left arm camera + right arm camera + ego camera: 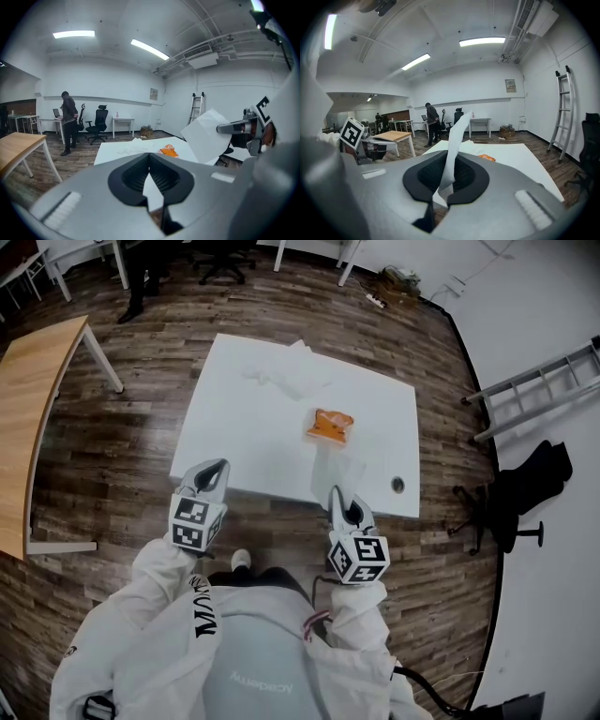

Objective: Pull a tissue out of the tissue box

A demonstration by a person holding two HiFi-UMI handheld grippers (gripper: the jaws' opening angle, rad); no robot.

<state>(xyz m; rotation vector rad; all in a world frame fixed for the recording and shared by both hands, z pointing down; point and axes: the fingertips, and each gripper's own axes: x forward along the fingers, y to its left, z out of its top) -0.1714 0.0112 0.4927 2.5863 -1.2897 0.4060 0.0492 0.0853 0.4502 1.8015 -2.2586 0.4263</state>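
An orange tissue box (330,425) stands right of centre on the white table (244,446); it also shows small in the left gripper view (168,151) and the right gripper view (486,158). My right gripper (342,507) hovers at the table's near edge, shut on a white tissue (455,140) that rises free from its pads. That tissue (206,136) hangs clear of the box, held out by the right gripper (234,127). My left gripper (208,479) sits at the near left edge, its jaws (150,157) shut with nothing between them.
A loose pile of tissues (286,371) lies at the table's far side. A wooden table (37,399) stands to the left, a ladder (539,385) and a black office chair (516,493) to the right. A person (69,122) stands far back by desks.
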